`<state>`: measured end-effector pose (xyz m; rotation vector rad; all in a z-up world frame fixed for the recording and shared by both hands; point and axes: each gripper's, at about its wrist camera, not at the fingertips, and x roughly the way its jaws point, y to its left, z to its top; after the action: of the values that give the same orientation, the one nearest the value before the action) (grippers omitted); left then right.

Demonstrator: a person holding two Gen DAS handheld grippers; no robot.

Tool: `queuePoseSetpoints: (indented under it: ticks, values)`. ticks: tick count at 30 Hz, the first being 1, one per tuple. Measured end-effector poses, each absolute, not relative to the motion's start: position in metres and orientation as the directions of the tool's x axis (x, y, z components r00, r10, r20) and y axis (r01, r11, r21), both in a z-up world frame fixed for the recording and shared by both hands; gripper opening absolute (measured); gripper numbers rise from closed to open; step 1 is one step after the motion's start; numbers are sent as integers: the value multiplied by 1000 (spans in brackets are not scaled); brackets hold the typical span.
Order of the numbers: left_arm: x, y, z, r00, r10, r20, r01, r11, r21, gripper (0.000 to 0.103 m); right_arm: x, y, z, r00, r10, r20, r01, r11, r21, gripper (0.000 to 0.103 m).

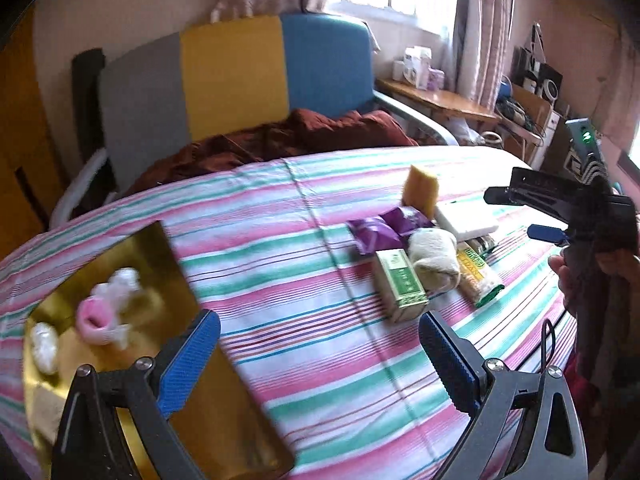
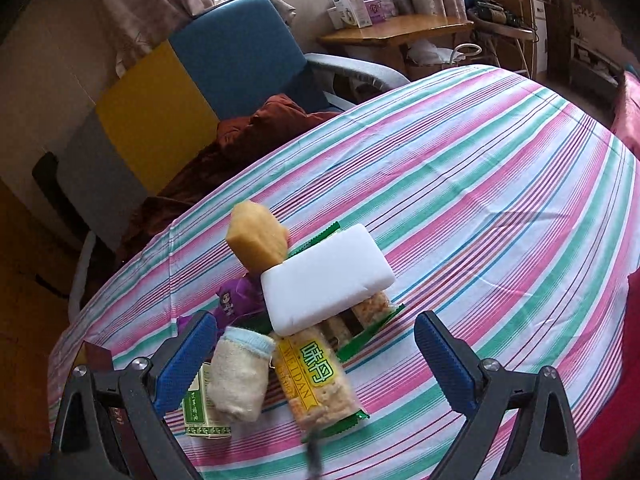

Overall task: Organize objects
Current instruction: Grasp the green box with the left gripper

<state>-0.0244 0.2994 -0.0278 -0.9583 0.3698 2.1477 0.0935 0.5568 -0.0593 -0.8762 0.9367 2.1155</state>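
A heap of small items lies on the striped cloth: a white foam block [image 2: 326,278], a yellow sponge [image 2: 258,236], a purple wrapper [image 1: 380,228], a rolled beige towel [image 2: 240,372], a green box [image 1: 402,284] and snack packets [image 2: 316,380]. My right gripper [image 2: 316,360] is open just above the towel and packets, with nothing held. In the left wrist view that right gripper [image 1: 516,212] hovers at the right of the heap. My left gripper [image 1: 320,356] is open over the cloth, between the heap and a gold tray [image 1: 224,408] that holds pink and white items [image 1: 104,308].
The striped cloth [image 2: 500,184] covers a round table. Behind it stands a chair [image 1: 232,76] in grey, yellow and blue with a brown blanket [image 1: 288,136]. A wooden side table [image 2: 396,28] with boxes sits by the window. A person's hand [image 1: 568,276] shows at the right edge.
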Motion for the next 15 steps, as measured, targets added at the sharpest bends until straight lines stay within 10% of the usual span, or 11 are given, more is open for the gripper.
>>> queuePoseSetpoints:
  ticks: [15]
  values:
    - [-44,391,-87,-332,440,-834,-768,-639,-32,91,87,559,-64,-580,237,-780,-745,-543,388,101]
